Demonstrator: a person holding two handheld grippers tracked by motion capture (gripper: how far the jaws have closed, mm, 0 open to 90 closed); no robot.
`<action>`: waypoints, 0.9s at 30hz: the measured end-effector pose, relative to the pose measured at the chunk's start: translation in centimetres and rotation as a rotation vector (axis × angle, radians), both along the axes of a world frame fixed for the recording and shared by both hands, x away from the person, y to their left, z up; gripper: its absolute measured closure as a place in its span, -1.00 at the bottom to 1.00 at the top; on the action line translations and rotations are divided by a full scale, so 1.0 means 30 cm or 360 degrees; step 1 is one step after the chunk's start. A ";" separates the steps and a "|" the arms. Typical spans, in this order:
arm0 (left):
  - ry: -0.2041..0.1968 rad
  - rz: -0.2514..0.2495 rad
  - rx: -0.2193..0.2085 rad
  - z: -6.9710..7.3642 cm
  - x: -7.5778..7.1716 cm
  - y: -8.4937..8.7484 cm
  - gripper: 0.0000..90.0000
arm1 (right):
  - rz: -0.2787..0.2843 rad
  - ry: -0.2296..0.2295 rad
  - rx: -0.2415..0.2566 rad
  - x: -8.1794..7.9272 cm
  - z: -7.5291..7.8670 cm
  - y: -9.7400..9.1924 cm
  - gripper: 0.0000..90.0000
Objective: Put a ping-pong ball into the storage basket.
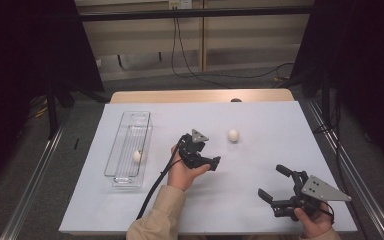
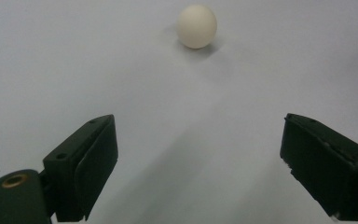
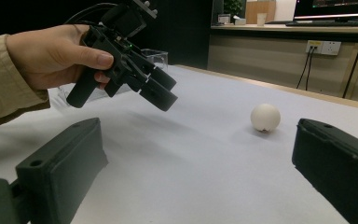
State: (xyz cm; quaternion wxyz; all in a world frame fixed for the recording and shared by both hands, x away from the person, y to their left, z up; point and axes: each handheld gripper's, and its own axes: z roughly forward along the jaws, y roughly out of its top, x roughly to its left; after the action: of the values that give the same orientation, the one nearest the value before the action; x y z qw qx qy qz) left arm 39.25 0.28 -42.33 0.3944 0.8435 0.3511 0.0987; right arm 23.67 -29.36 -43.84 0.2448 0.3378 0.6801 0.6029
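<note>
Ahead of my left gripper point(image 2: 200, 154), on the pale surface point(image 1: 260, 165), the white egg point(image 2: 196, 26) lies loose, well apart from the clear tray point(image 1: 111, 156) at the far left where a second egg point(image 1: 137, 156) already sits. My left gripper hangs above the surface with its jaws wide and nothing between them, nose tipped down toward the loose egg. My right gripper point(image 1: 275, 186) rests near the front right corner, jaws also wide and empty, well clear of the work. To do this reach well, I judge I should bring the left gripper forward and low so the egg sits squarely between the pads, one jaw on each side of its widest part, then close gently: the shell is smooth and round, likely to roll or squirt out if I nudge it off-centre, and could crack if I squeeze hard. From the right gripper view the egg has a small dark mark near its base that I cannot identify. The tray's clear walls are hard to trace against the surface, so I cannot tell whether it is one bin or two nested ones, nor how deep it is. My left gripper's fingertips in the high view are partly masked by my own hand point(image 1: 182, 172).
</note>
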 end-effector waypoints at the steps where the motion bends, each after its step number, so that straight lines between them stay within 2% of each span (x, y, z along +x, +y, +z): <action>1: 0.0000 0.0000 0.0000 0.000 0.000 -0.002 -0.75 | 0.0001 0.0001 0.0001 0.000 0.000 0.000 -0.96; 27: -0.0005 0.0002 -0.0020 -0.011 0.007 -0.027 -0.75 | 0.0001 0.0000 -0.0001 0.000 0.000 -0.001 -0.96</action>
State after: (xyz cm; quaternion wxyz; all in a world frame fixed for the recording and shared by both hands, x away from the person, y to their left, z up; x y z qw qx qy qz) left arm 39.45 -0.52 -42.65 0.4001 0.8406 0.3516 0.0981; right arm 23.67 -29.38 -43.84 0.2447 0.3374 0.6804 0.6028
